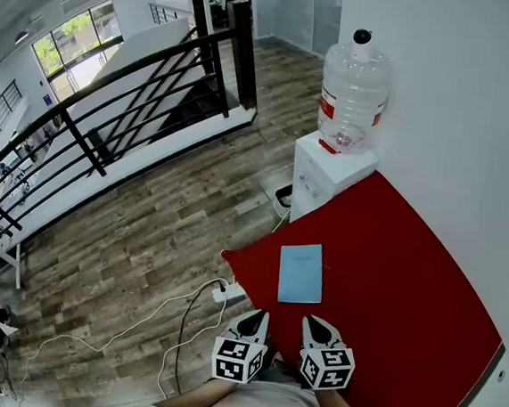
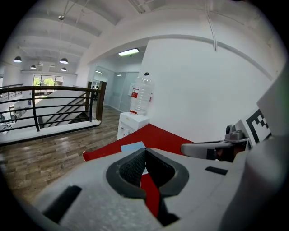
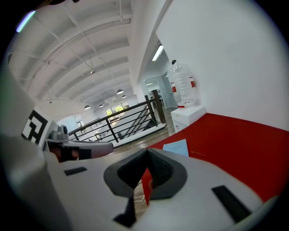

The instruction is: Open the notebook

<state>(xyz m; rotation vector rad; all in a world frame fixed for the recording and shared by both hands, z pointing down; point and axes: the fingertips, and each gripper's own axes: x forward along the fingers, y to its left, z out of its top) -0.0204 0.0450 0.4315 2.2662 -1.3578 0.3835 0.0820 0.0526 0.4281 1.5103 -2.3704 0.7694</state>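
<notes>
Red table [image 1: 408, 284] by white wall, closed notebook [image 1: 301, 273] on it

You have a bright, evenly lit scene: daylight comes through the windows [image 1: 73, 42] far ahead and left of your left gripper [image 1: 260, 317], ceiling lamps [image 2: 63, 60] glow above it, and both gripper views warp strongly toward dark, rounded edges
</notes>
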